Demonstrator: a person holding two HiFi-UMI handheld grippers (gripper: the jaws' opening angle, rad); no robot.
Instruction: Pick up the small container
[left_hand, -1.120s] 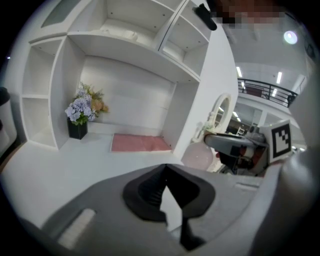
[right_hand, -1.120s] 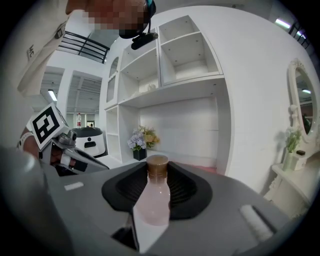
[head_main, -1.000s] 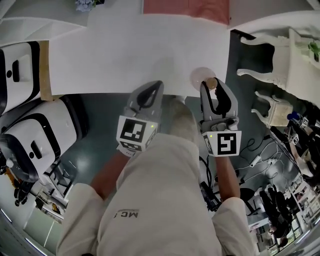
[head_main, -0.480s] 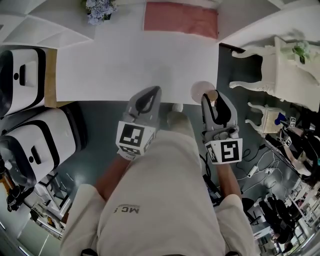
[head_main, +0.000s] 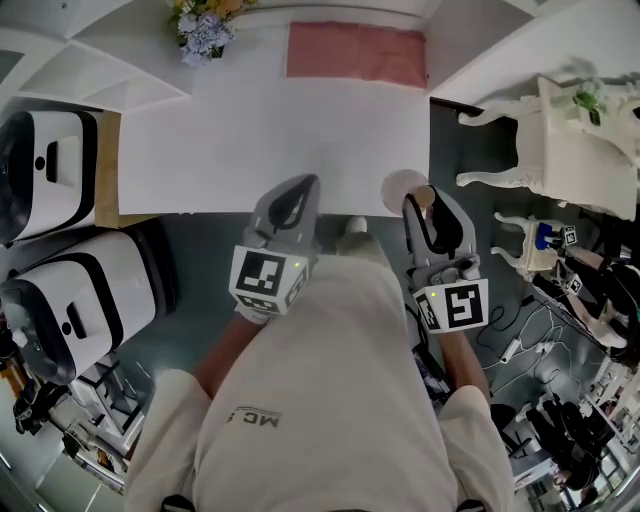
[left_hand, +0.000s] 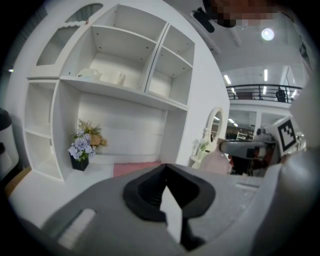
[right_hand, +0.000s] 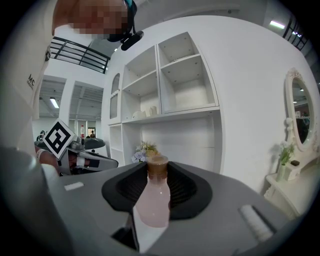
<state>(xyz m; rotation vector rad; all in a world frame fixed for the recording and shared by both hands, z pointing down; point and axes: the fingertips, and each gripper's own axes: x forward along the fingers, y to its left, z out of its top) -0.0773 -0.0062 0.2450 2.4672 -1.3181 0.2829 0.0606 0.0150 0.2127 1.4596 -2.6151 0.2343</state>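
One bottle is in play: the small container (right_hand: 152, 202), pink with a brown cap, is sitting clamped between the right gripper's (right_hand: 158, 172) jaws beside the table's (head_main: 270, 130) near right corner, probably gripped firmly so it cannot slip. The left gripper (left_hand: 165, 170) is waiting pinched together, empty, likely just keeping clear.

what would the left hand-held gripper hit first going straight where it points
Likely the shelf unit's white back panel, beyond the pink mat; nothing nearer shows, though depth is unclear.
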